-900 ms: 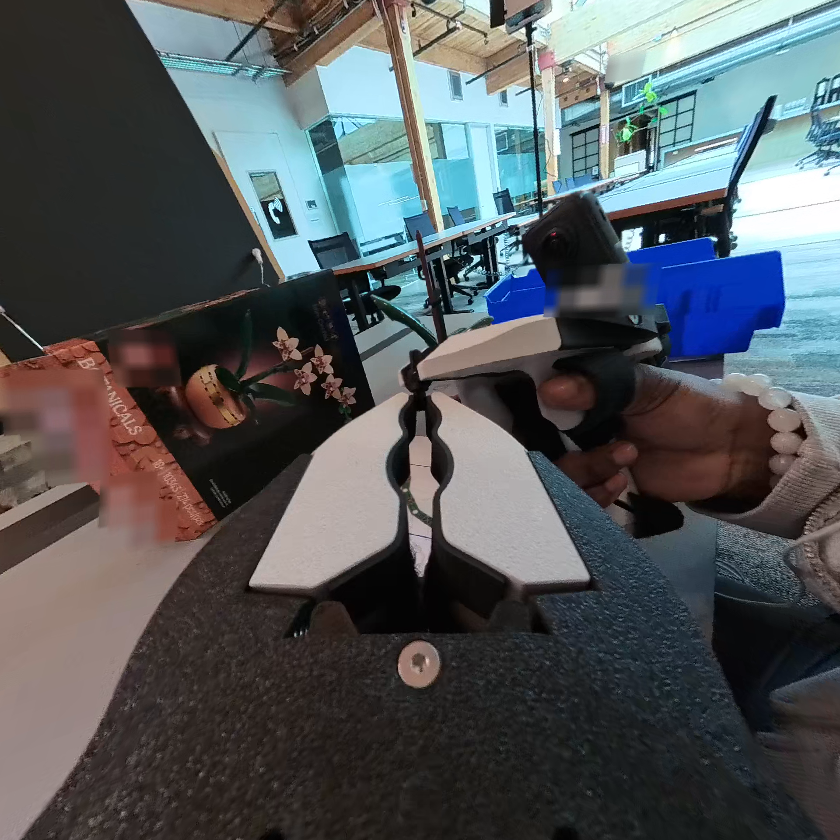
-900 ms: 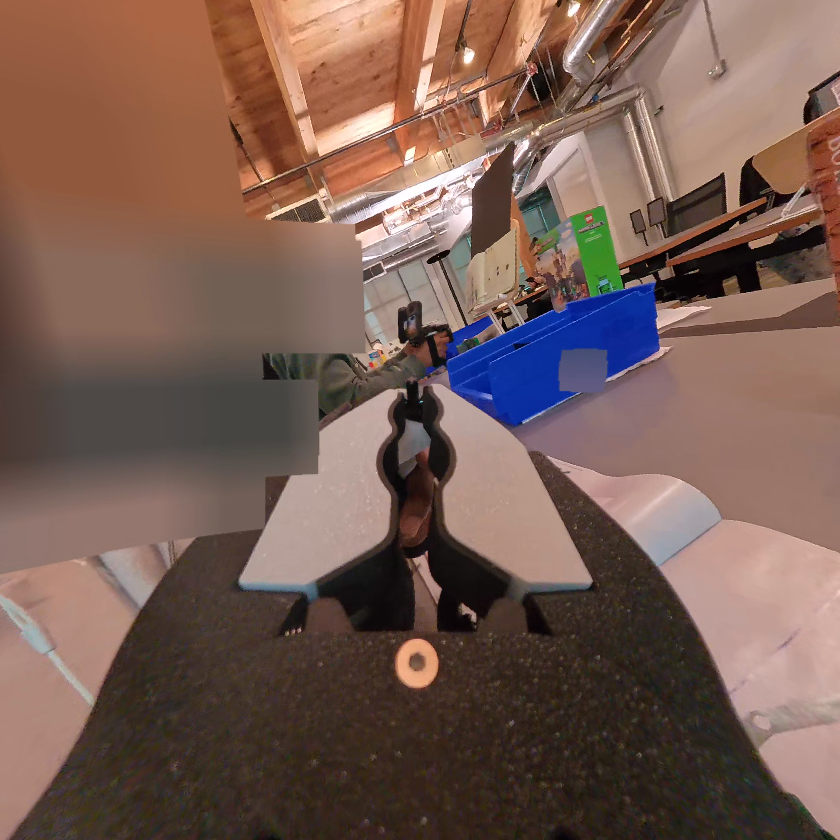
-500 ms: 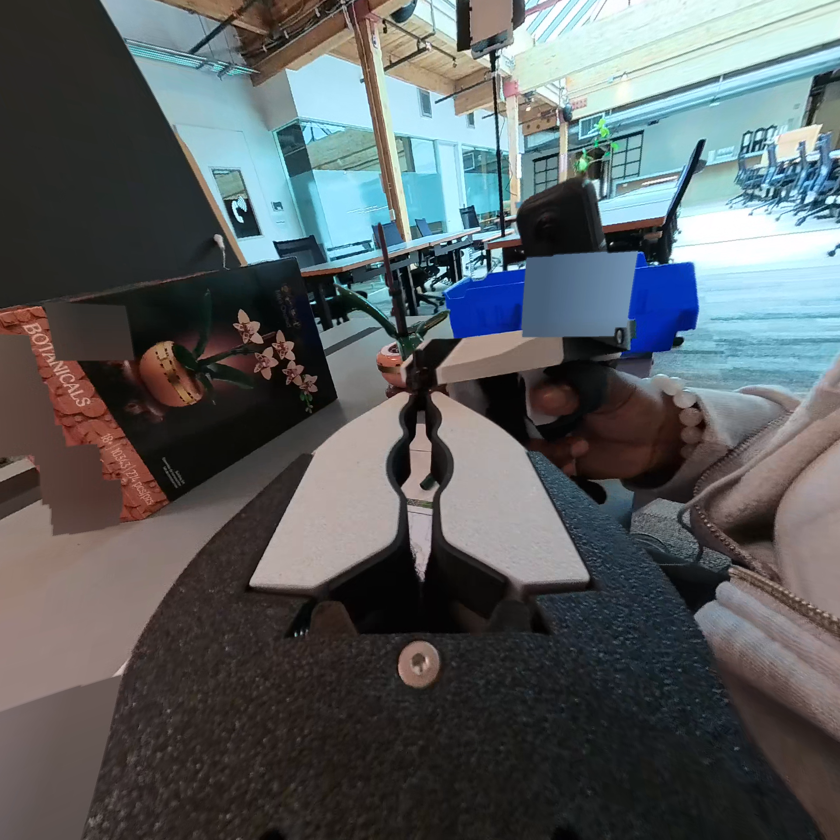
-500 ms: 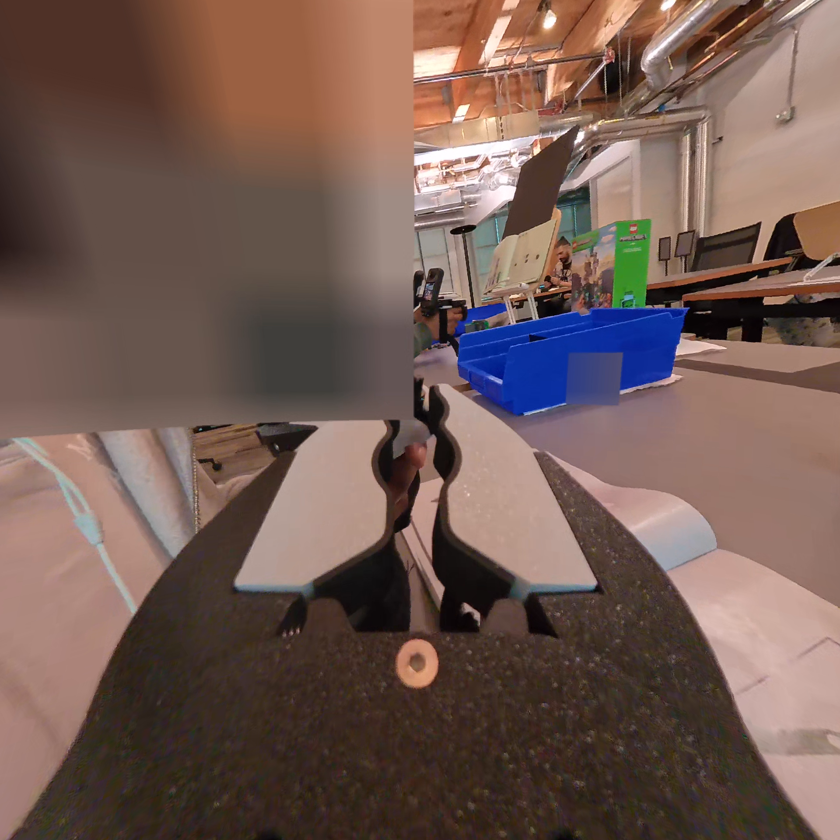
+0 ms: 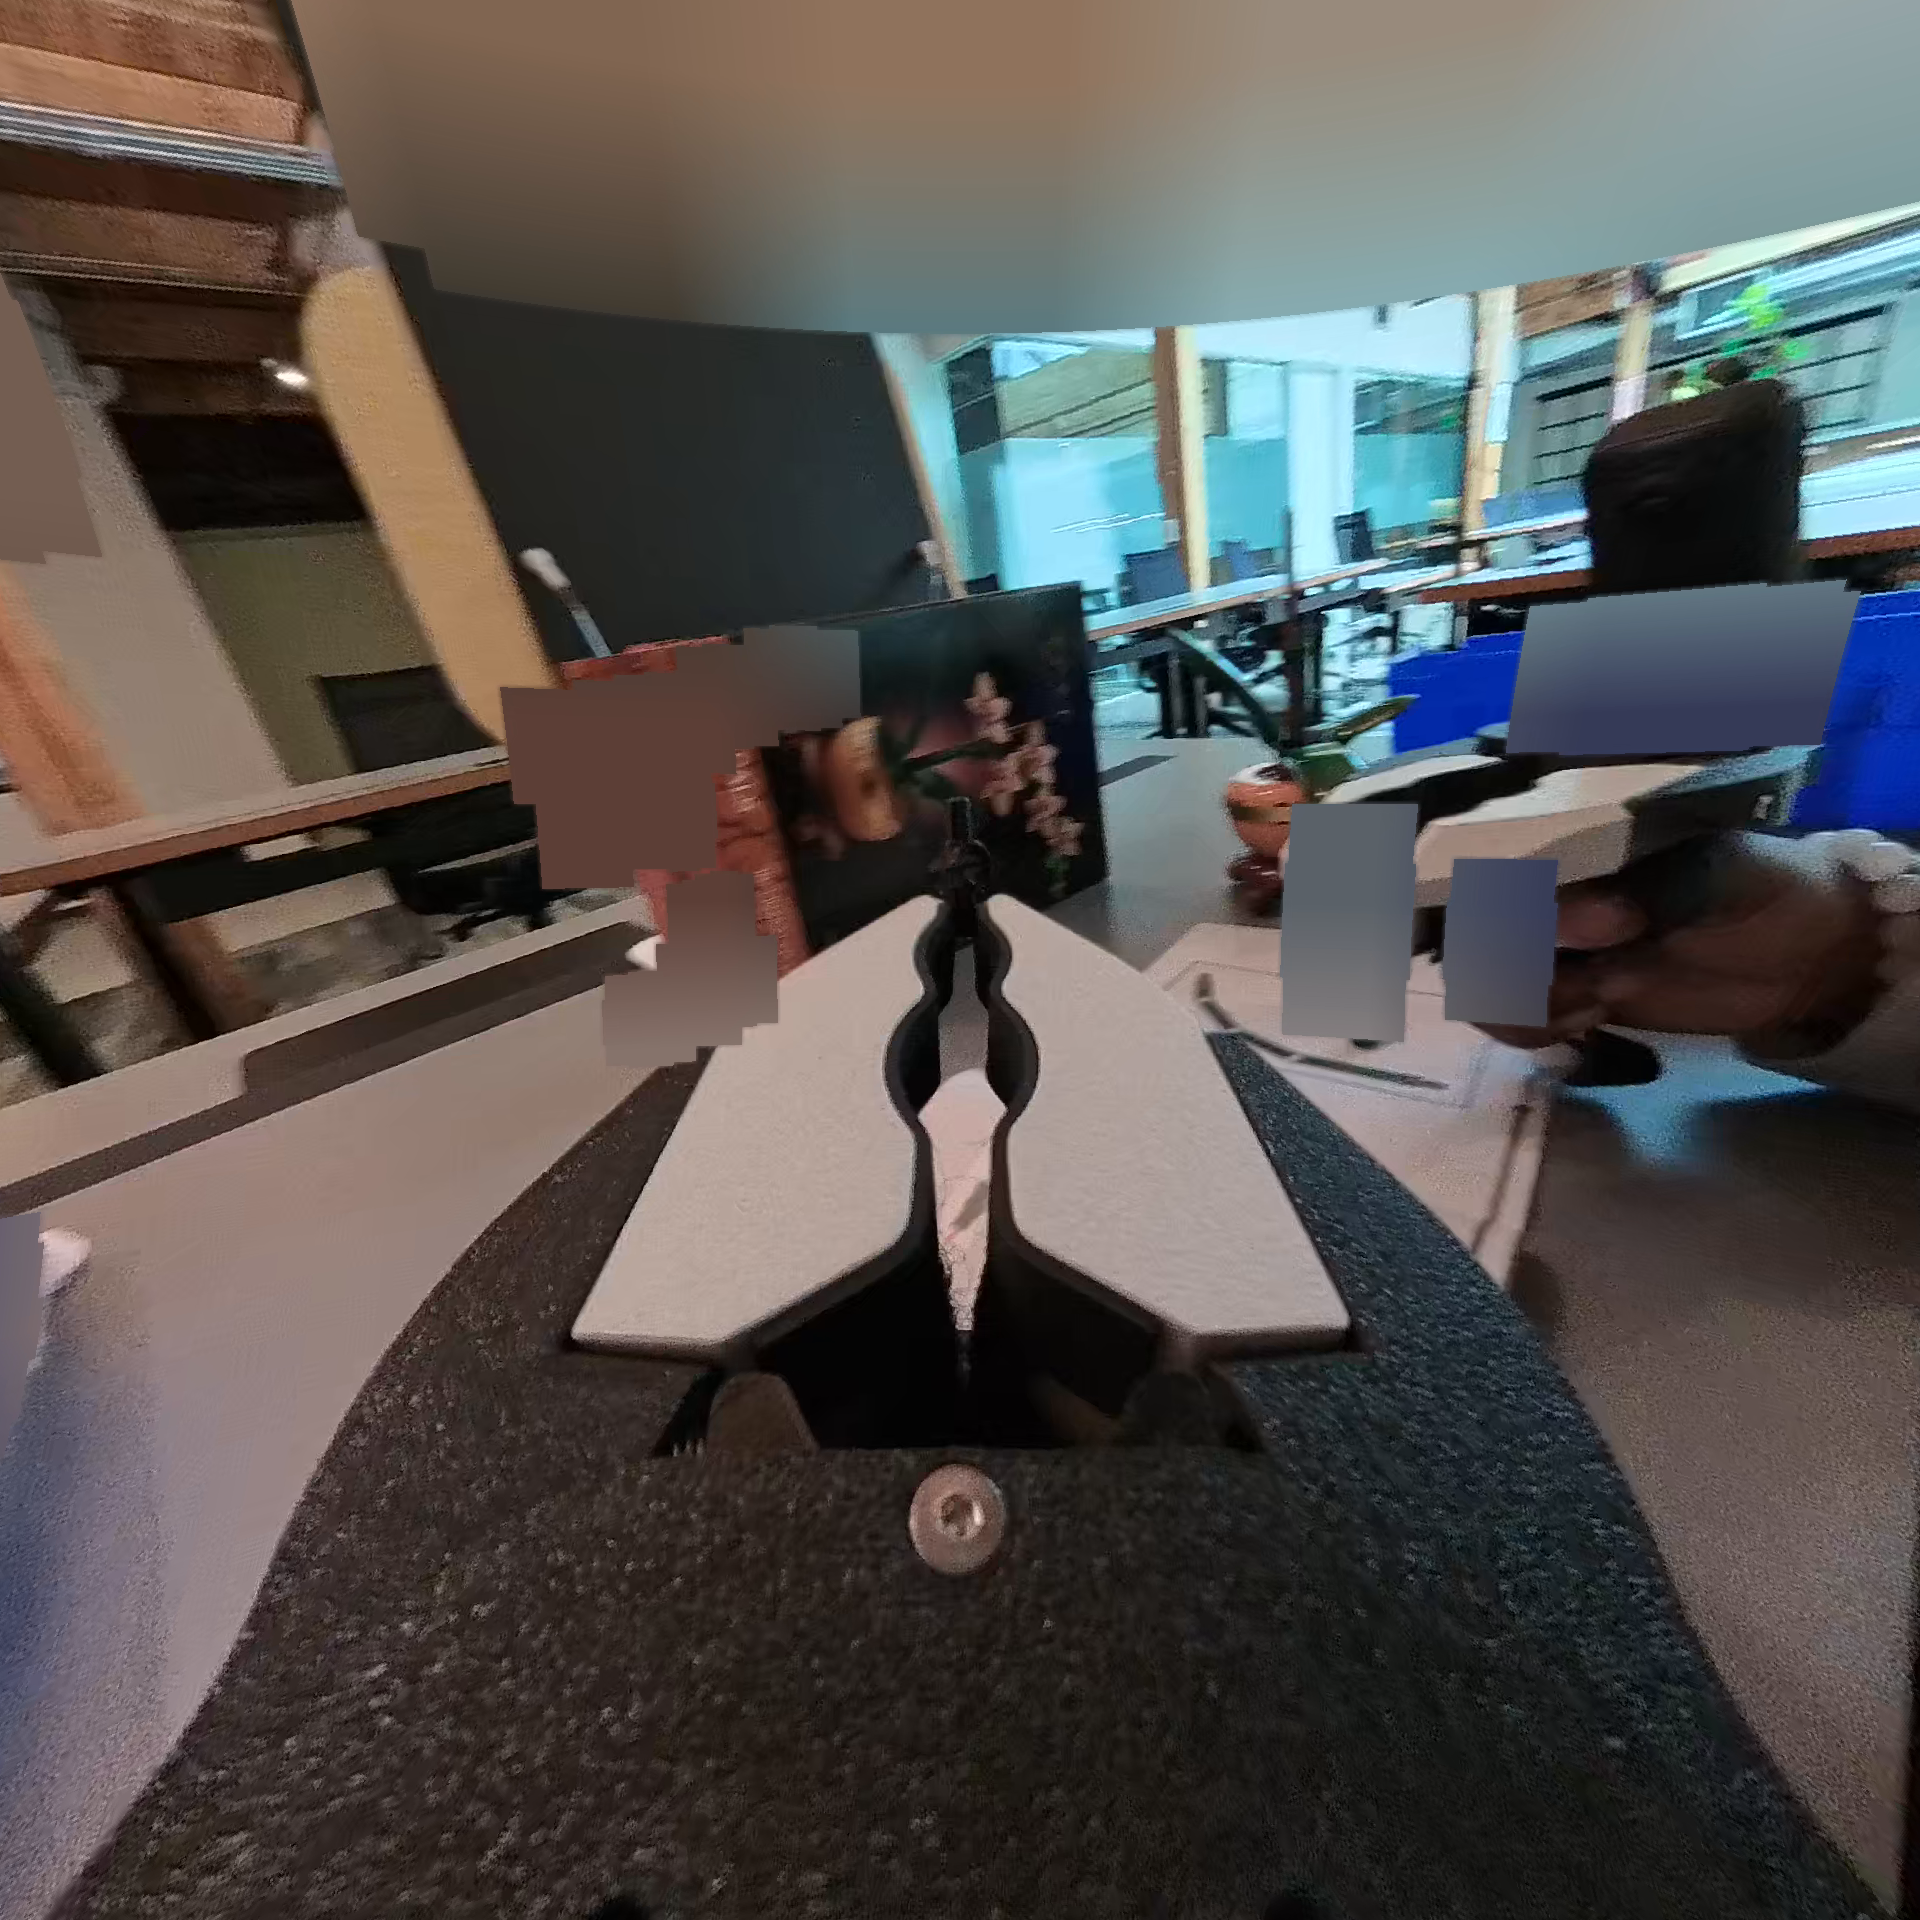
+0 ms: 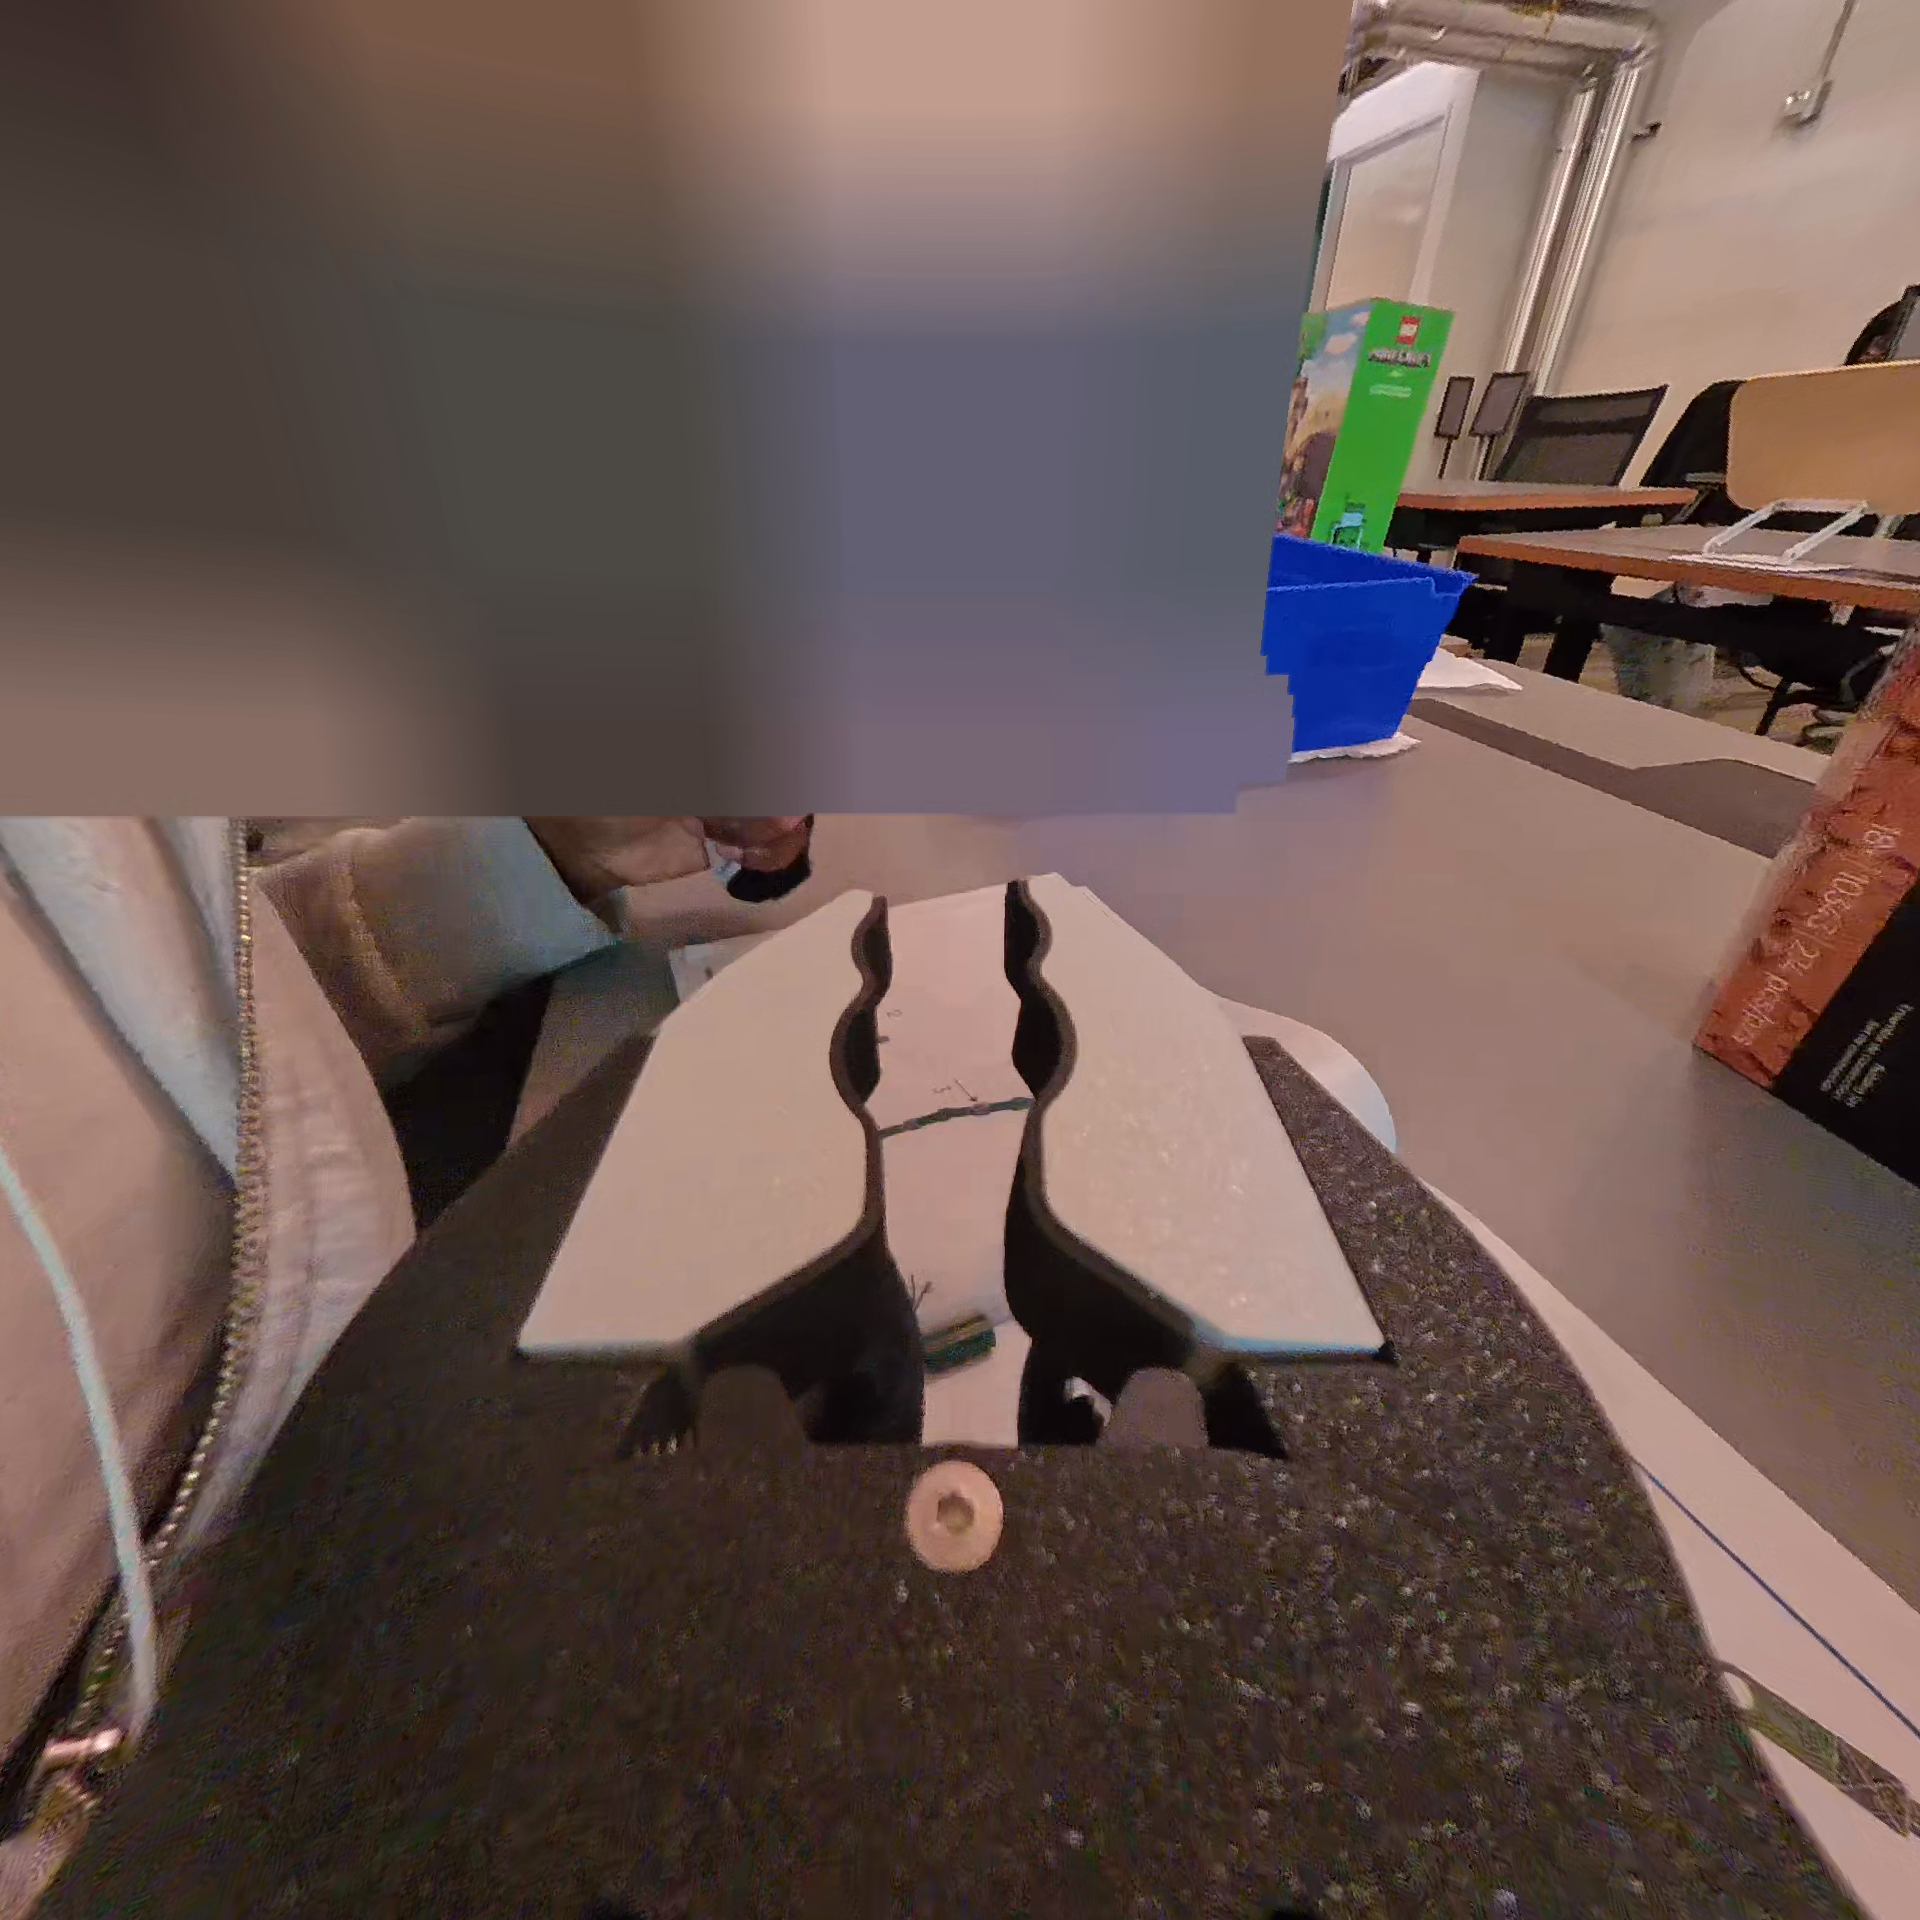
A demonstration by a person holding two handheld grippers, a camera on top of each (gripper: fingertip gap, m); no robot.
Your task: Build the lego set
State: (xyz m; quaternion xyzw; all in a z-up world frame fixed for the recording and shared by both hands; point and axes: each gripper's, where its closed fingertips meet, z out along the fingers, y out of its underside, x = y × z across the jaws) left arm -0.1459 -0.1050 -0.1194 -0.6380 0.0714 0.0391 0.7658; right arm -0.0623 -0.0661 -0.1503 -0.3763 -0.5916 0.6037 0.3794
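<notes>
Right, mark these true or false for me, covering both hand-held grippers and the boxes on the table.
1. The left hand-held gripper pinches a small dark piece at its tips. True.
2. The right hand-held gripper is shut. False: its jaws stand apart, gripping nothing.
3. A green box stands behind the blue bin. True.
4. The flower-picture box lies flat on the table. False: it stands upright.
</notes>
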